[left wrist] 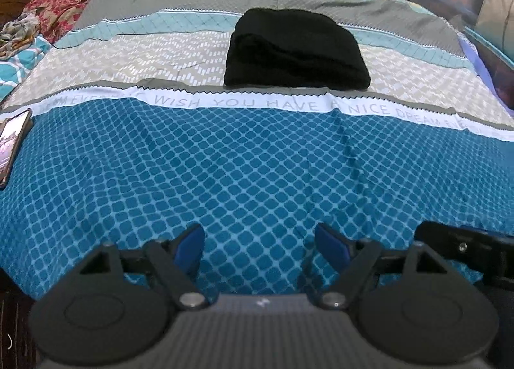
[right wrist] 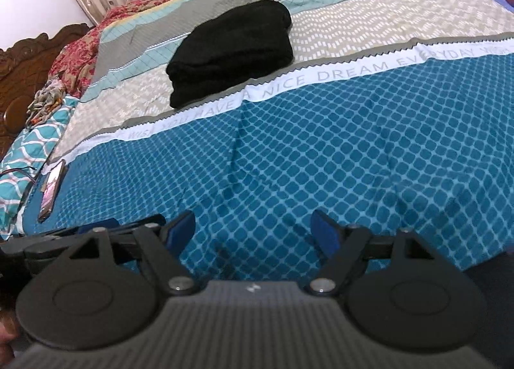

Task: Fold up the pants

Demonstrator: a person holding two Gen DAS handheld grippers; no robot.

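Item: black pants [left wrist: 297,50], folded bundle on bed [left wrist: 257,160], 12 o'clock | step: fold looks finished | your left hand-held gripper [left wrist: 260,240] and right hand-held gripper [right wrist: 253,230]: wide, empty | next: check bundle, tidy edges.

A bed [left wrist: 257,160] spread with a patterned cover of teal, beige and grey bands carries folded black pants [left wrist: 297,50] just beyond its white lettered stripe [left wrist: 257,103]. A phone [left wrist: 11,147] lies at the cover's left edge, nearer than that stripe.
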